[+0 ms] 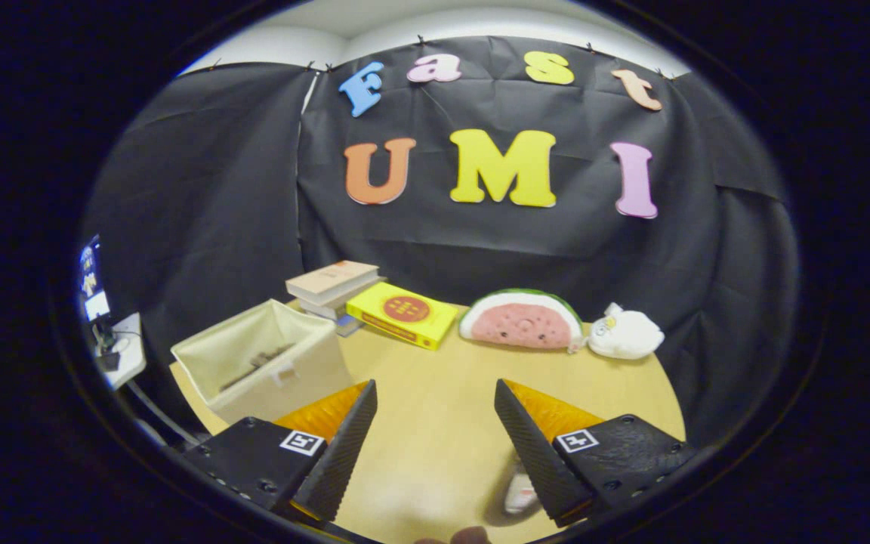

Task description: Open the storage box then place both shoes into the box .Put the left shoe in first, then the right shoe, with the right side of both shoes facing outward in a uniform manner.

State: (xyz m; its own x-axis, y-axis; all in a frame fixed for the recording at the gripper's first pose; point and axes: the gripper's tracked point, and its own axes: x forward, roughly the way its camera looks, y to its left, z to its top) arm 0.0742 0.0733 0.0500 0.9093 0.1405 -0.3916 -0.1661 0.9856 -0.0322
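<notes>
Spread wide, the gripper (435, 393) is held above the wooden table (435, 423) with nothing between its fingers (344, 446); bare tabletop is seen in the gap.

Behind everything, black cloth is hung as the booth's wall (201, 196).

A beige fabric storage box (265, 366) is seen just ahead of the left finger, at the table's left edge; its top is open, and something dark lies inside that cannot be made out.

A watermelon-shaped cushion (519, 319) is set well beyond the fingers, at the far side of the table. A yellow box (402, 314) is laid to its left, near a stack of books (333, 289) behind the storage box. A small white plush toy (624, 332) is placed just beside the cushion, on its right.

Part of a pale shoe (519, 495) is glimpsed just beside the right finger's inner edge, close below the gripper, blurred and mostly hidden.
</notes>
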